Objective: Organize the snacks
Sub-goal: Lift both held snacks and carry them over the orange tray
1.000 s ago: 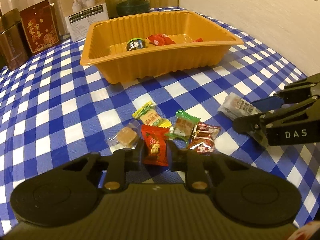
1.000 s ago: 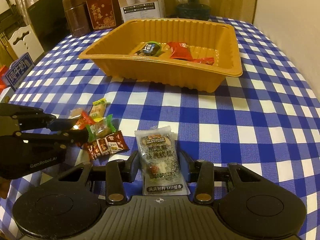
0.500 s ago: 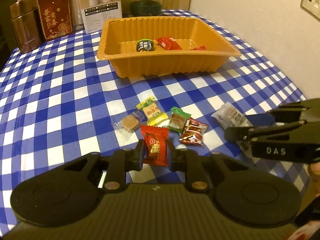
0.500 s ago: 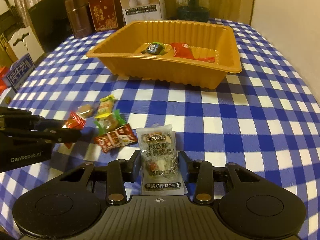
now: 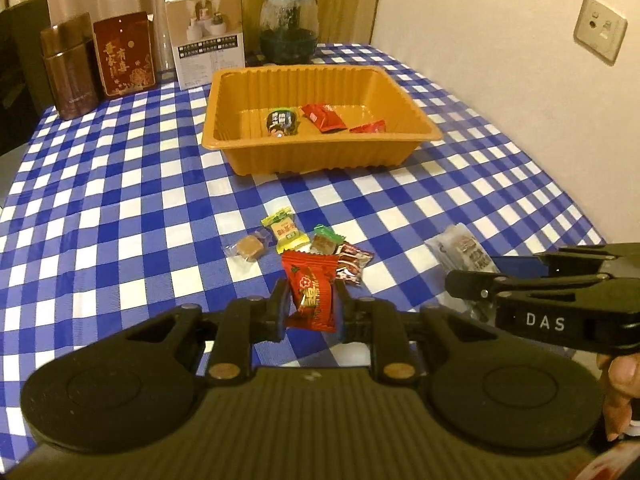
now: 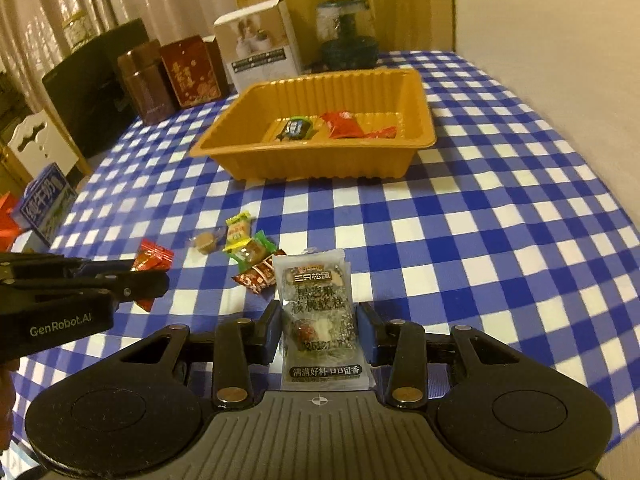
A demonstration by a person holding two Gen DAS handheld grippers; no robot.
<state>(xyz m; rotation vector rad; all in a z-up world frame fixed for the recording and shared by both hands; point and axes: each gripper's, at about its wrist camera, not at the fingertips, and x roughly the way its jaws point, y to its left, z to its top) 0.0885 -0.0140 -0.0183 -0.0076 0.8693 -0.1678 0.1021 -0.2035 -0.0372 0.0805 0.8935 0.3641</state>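
checked tablecloth under half-hidden sesame cake packet

One orange tray at frame centre holds three wrapped snacks. Four small candies lie loose below it. Two more packets sit in grippers: one red, one clear.

left wrist: angled down, near | right wrist: likewise; both share orange tray, tablecloth

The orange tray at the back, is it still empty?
No, the orange tray already holds a dark green-edged snack and two red packets.
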